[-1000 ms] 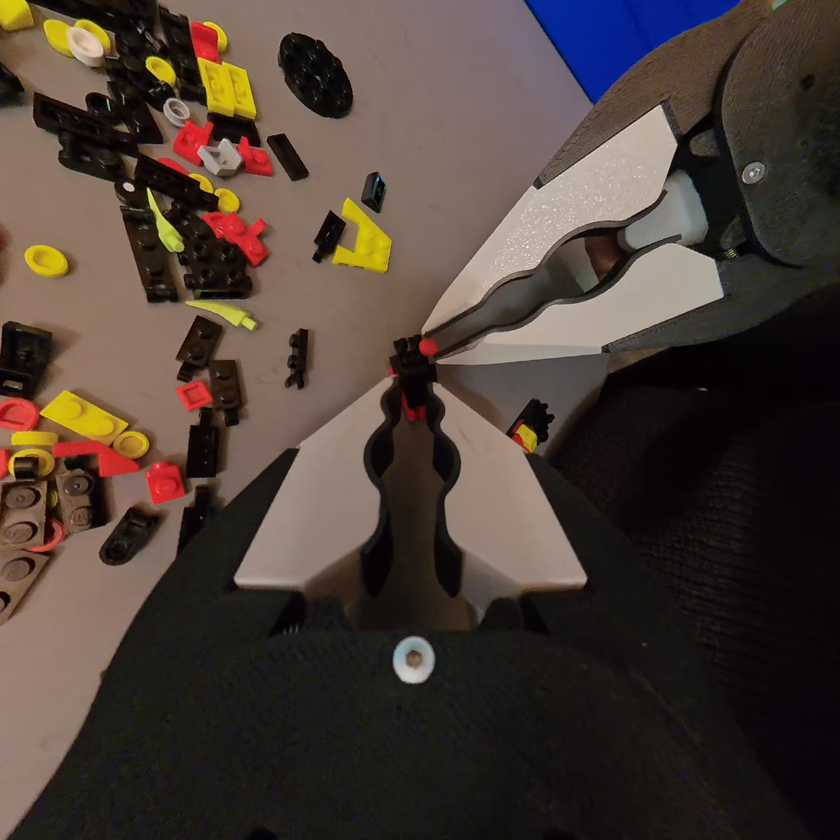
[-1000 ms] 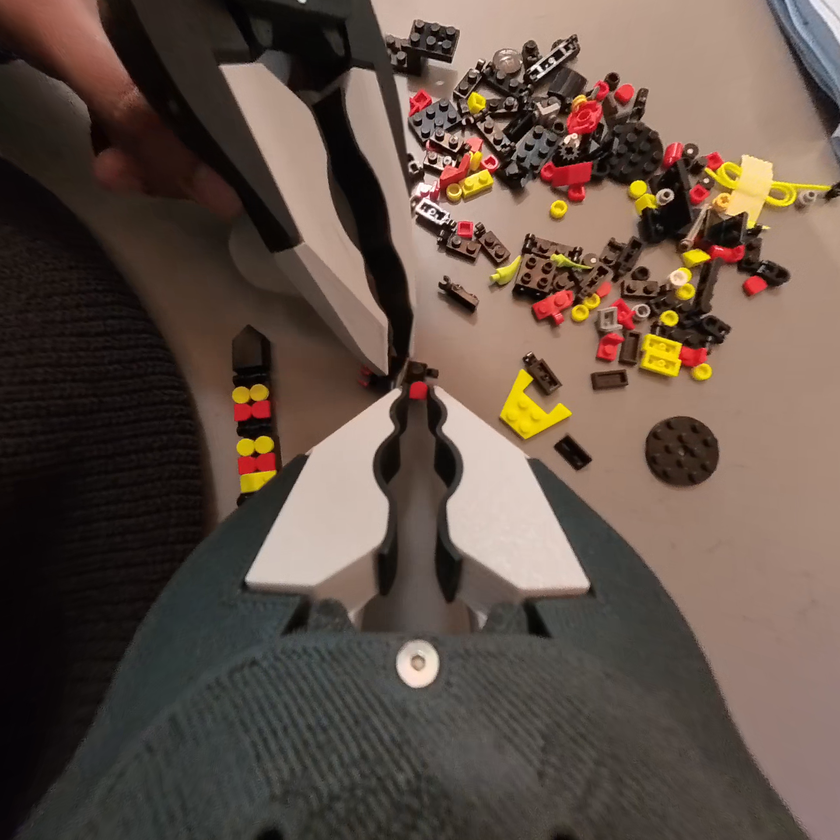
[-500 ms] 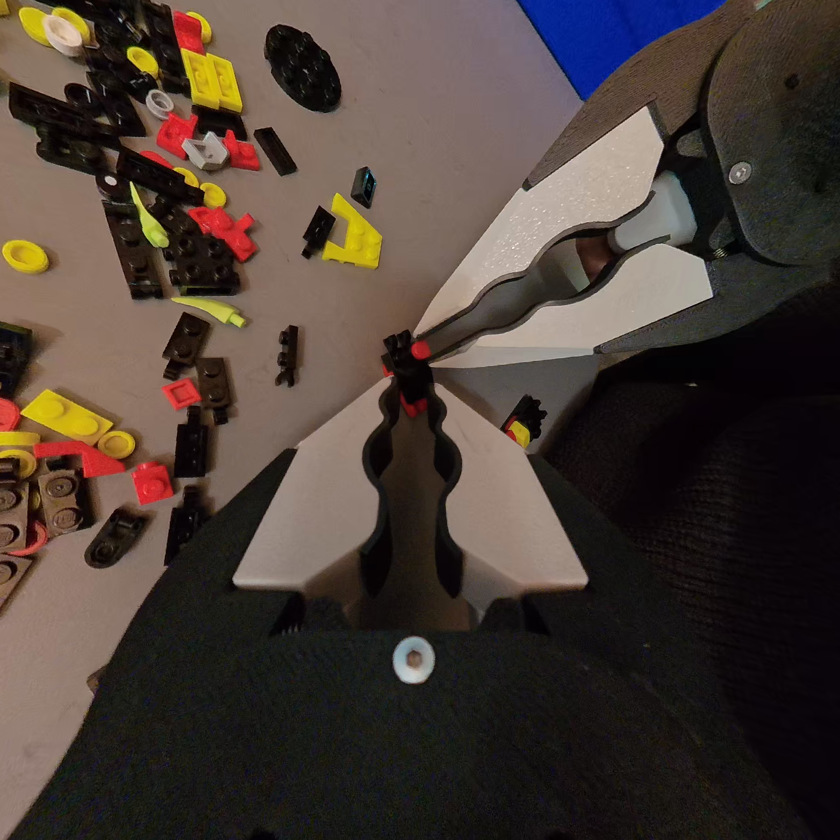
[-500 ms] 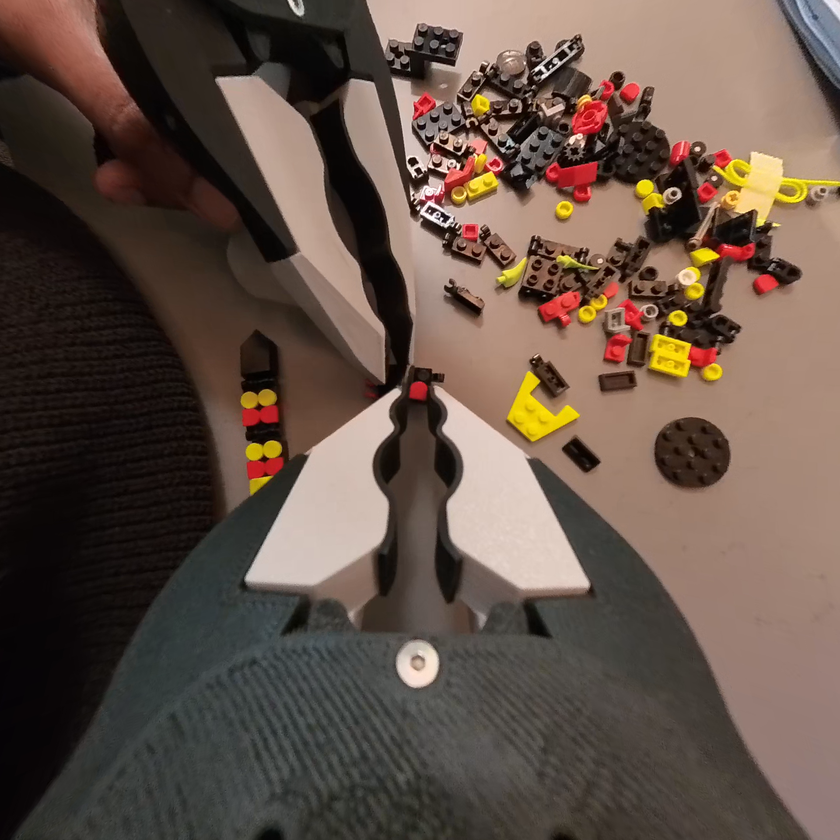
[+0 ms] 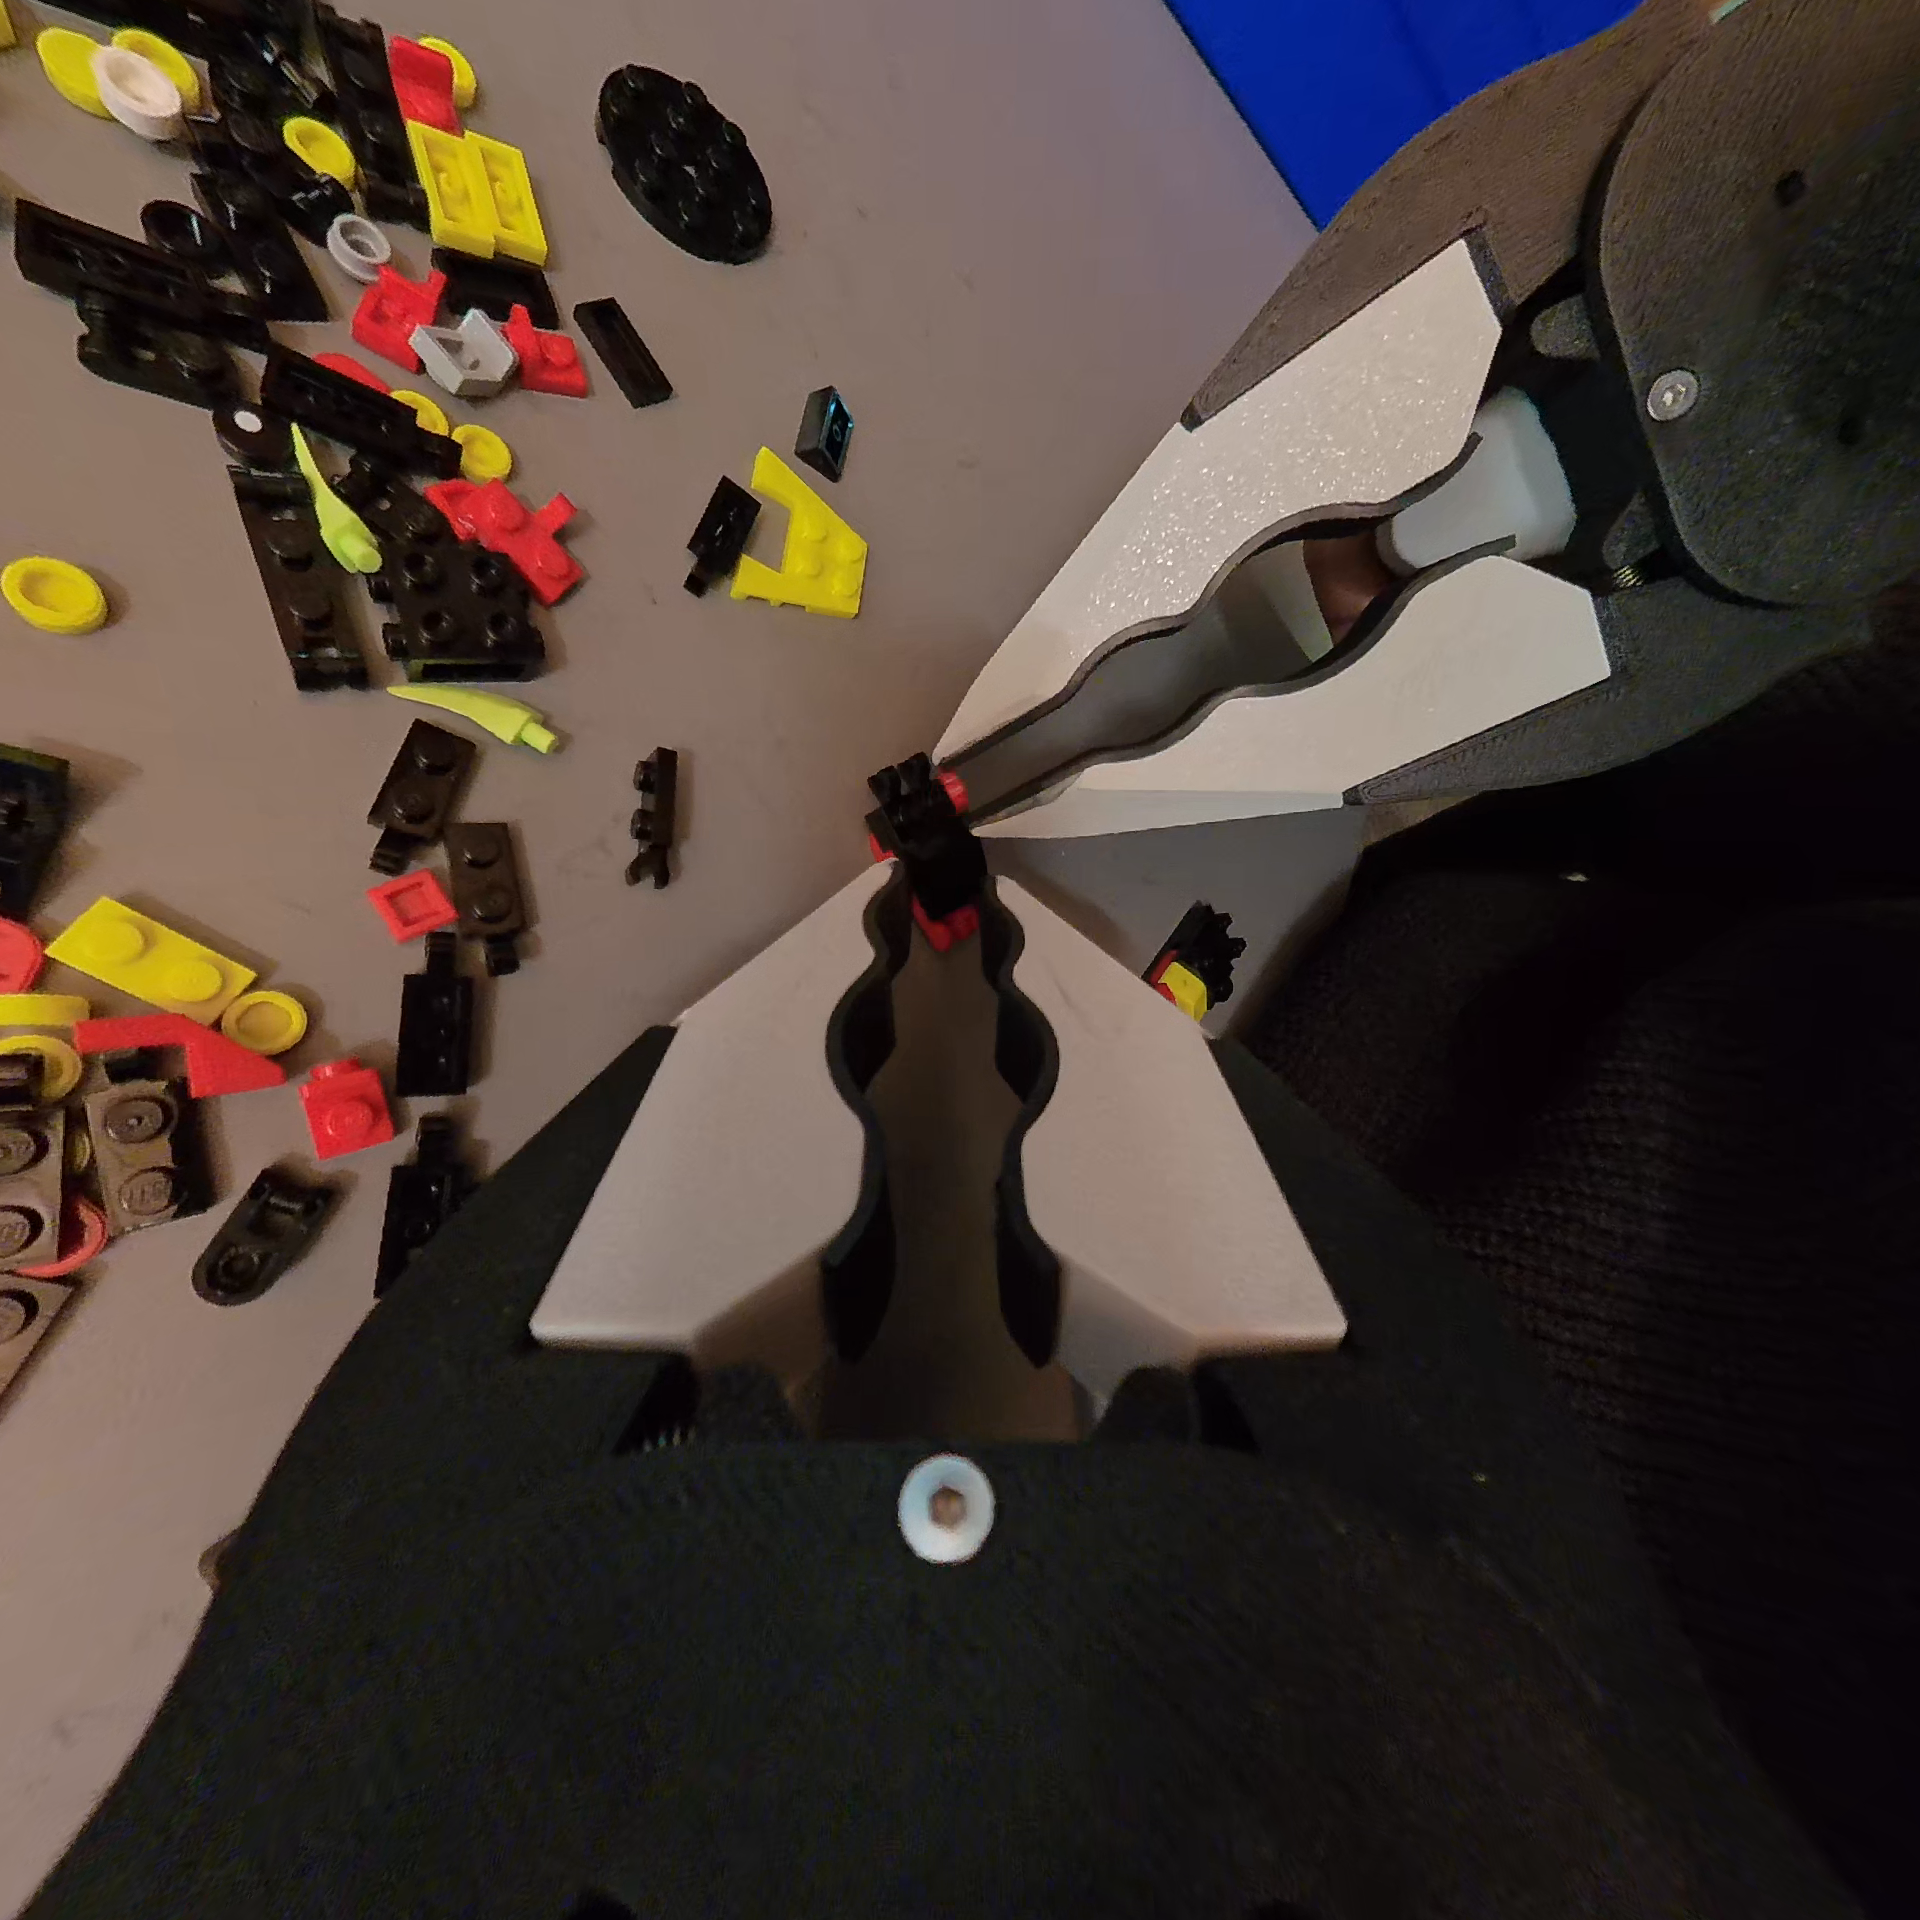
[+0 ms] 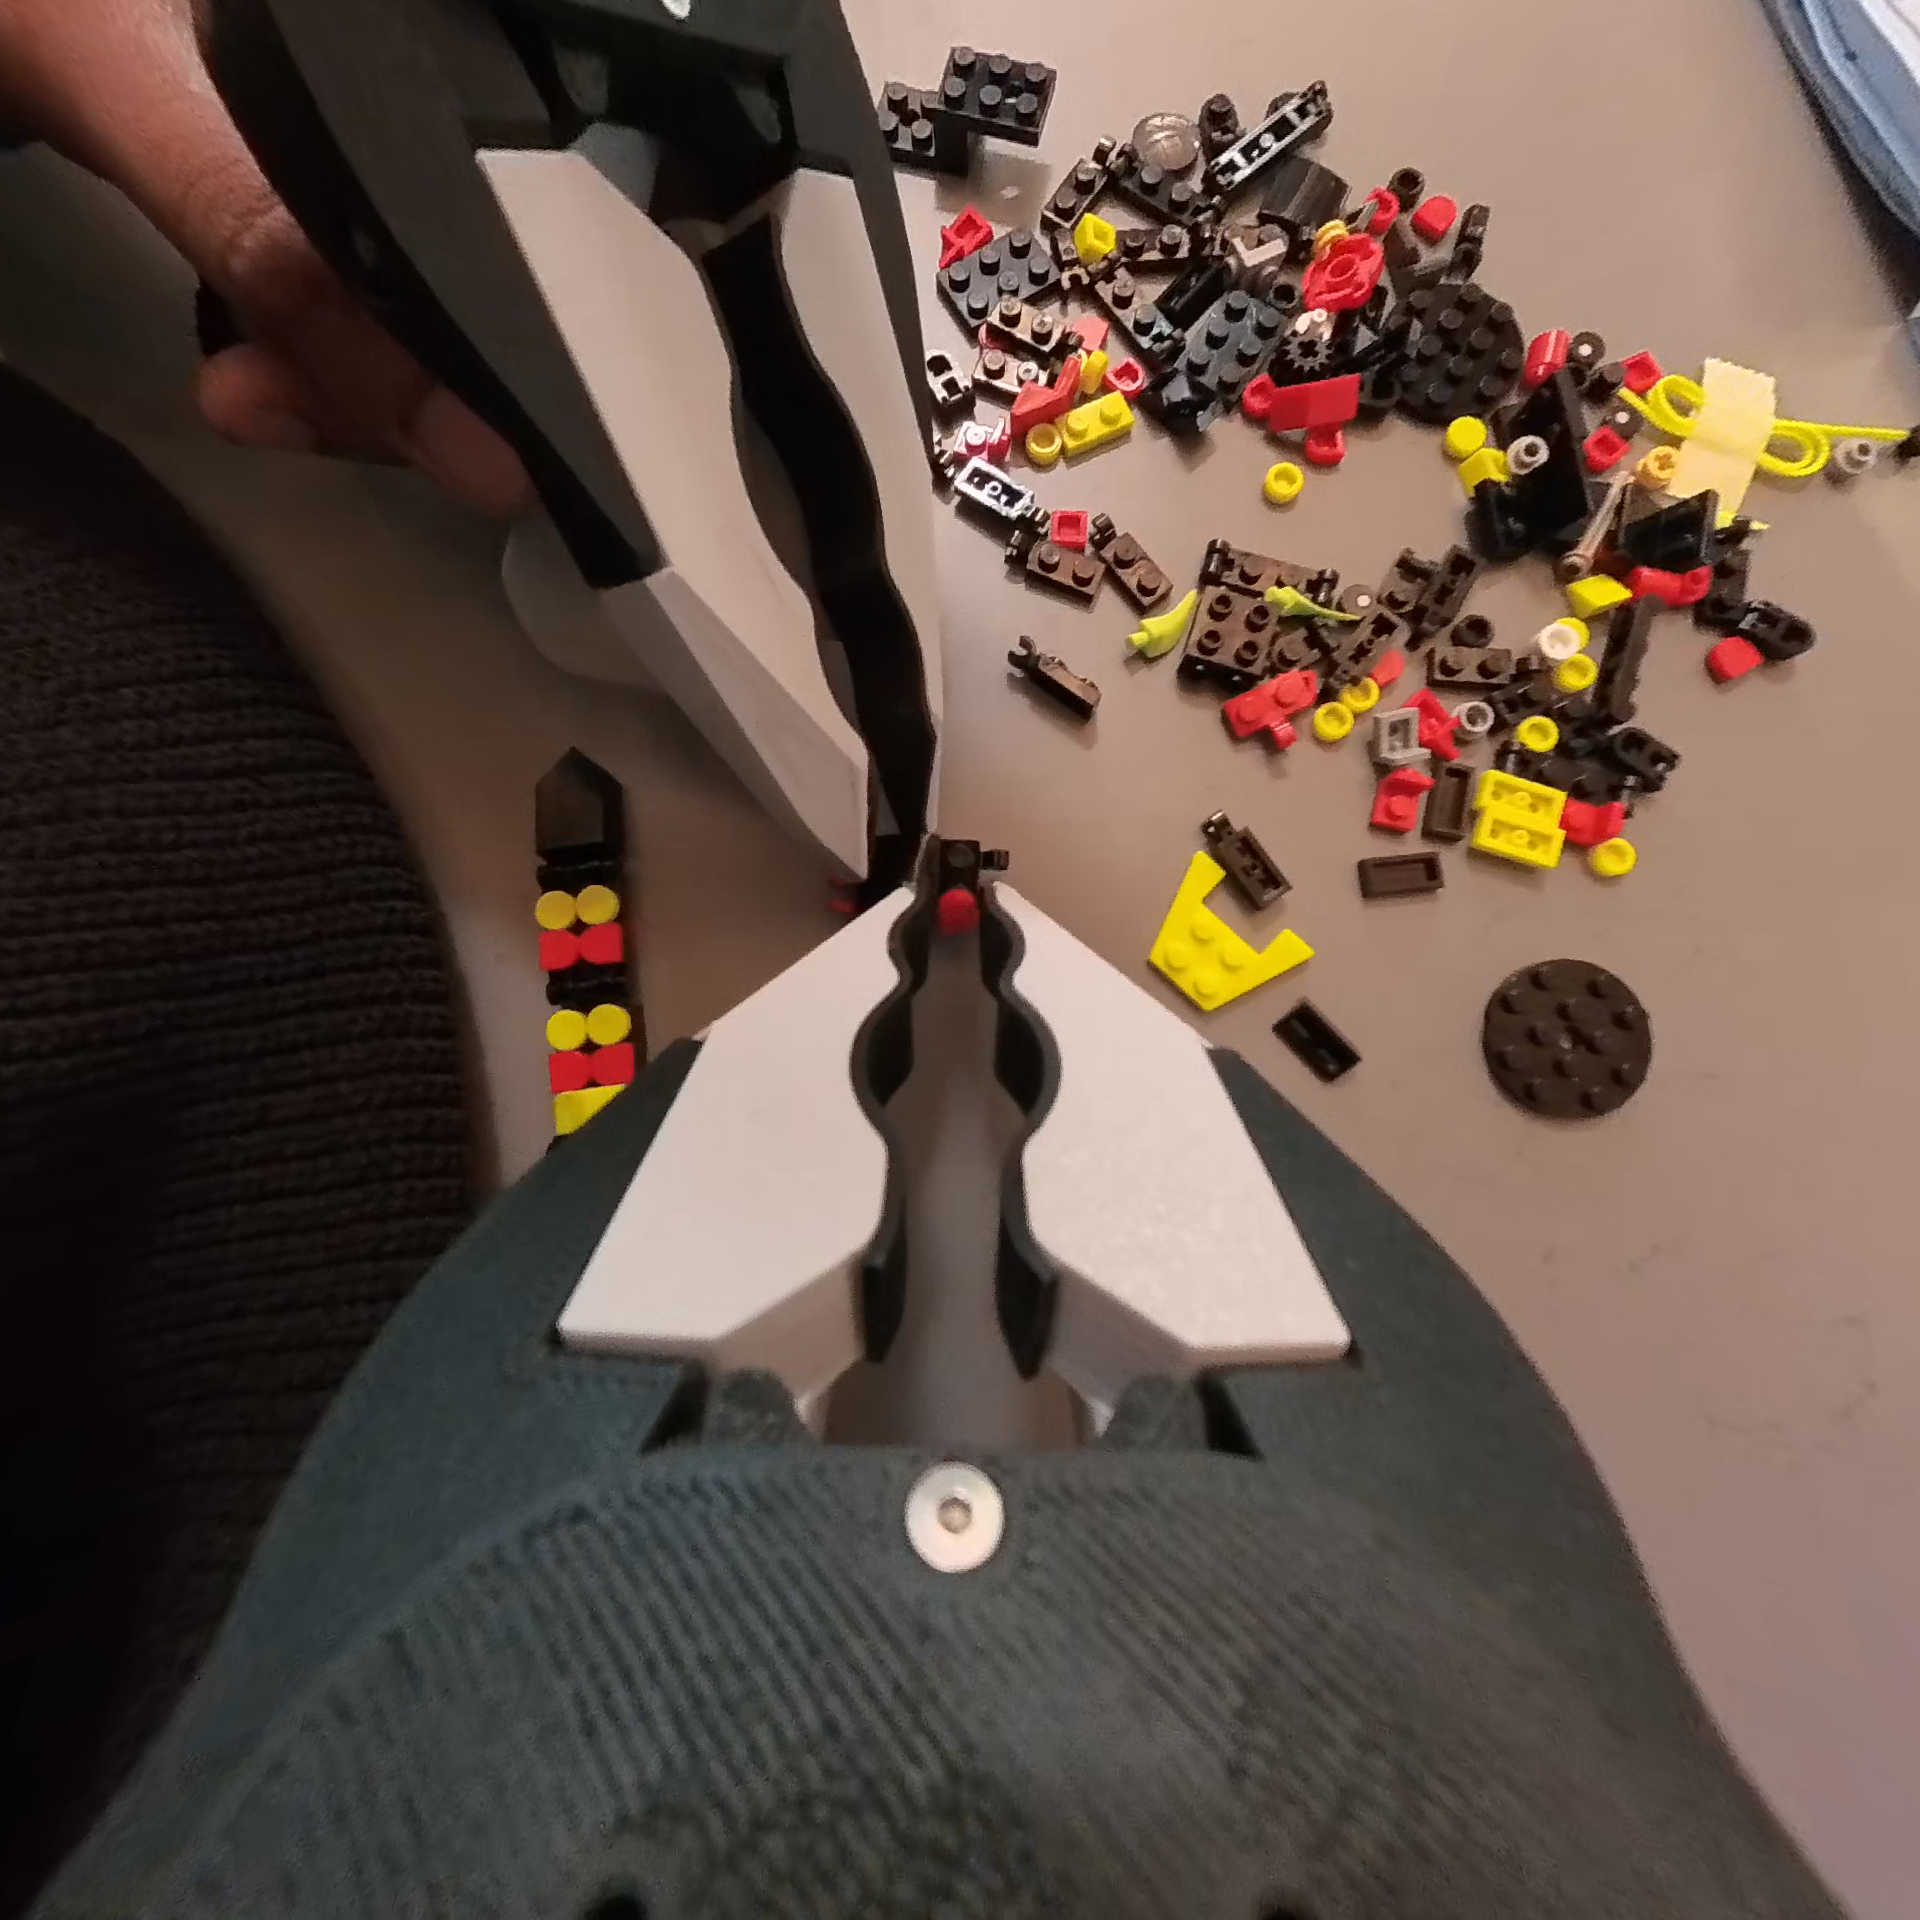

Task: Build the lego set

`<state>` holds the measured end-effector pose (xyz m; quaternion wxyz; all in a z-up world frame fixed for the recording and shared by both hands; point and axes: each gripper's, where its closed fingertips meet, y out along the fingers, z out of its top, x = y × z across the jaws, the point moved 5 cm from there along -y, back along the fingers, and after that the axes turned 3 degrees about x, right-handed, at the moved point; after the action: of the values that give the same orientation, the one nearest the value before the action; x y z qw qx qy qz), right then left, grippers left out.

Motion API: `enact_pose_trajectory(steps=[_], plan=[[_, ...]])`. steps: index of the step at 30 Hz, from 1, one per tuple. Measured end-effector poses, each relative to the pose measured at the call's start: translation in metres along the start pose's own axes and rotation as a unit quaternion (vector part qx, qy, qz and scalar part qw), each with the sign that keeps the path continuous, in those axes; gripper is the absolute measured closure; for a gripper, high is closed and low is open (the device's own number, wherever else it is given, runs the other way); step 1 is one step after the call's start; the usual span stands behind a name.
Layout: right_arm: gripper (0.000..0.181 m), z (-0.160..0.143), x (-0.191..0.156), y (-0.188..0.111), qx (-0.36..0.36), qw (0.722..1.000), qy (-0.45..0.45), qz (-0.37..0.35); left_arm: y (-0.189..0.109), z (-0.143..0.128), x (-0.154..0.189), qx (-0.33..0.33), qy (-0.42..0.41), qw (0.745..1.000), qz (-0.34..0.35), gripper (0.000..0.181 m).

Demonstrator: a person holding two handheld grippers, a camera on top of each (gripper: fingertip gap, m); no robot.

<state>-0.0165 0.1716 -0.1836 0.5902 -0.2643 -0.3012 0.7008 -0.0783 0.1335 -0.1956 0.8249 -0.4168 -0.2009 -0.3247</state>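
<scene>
My left gripper [image 5: 935,899] is shut on a small black and red lego assembly [image 5: 928,847], held above the table. My right gripper [image 6: 954,883] is shut on a small red piece [image 6: 954,909] with a black part [image 6: 961,857] ahead of it. In the left wrist view it [image 5: 951,792] comes in from the upper right, tip to tip with mine. In the right wrist view the left gripper [image 6: 896,844] comes down from the upper left, held by a hand [image 6: 312,343]. The two held parts touch; the joint between them is hidden.
A built black, yellow and red strip [image 6: 582,956] lies near the table edge, also in the left wrist view [image 5: 1195,961]. Many loose pieces [image 6: 1351,520] lie beyond, with a yellow wedge plate [image 6: 1221,940] and a black round plate [image 6: 1567,1037]. A dark sleeve [image 6: 156,935] borders the table. Left and right tips are no more than a few centimetres apart. The black round plate [image 6: 1567,1037] is about 11 cm from my right fingertips. The left camera catches it too, in the left wrist view [image 5: 711,159].
Both grippers stay shut and tip to tip on the small assembly. The views shift only slightly; the left gripper tilts a little in the right wrist view.
</scene>
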Motion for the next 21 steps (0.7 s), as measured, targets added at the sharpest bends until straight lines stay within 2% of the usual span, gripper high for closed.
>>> enact_pose_trajectory(steps=[8, 15, 21], plan=[[0.172, 0.002, 0.005, -0.006, 0.013, 1.000, 0.007, -0.003, 0.000, 0.000, 0.000, -0.001, 0.001, 1.000, 0.002, 0.170], [0.168, -0.022, 0.045, -0.033, -0.013, 0.996, 0.038, -0.073, -0.002, 0.000, -0.001, 0.004, 0.001, 1.000, 0.000, 0.169], [0.167, -0.021, 0.031, -0.024, 0.004, 0.997, 0.083, 0.011, -0.001, 0.000, -0.001, 0.004, -0.001, 1.000, -0.005, 0.168]])
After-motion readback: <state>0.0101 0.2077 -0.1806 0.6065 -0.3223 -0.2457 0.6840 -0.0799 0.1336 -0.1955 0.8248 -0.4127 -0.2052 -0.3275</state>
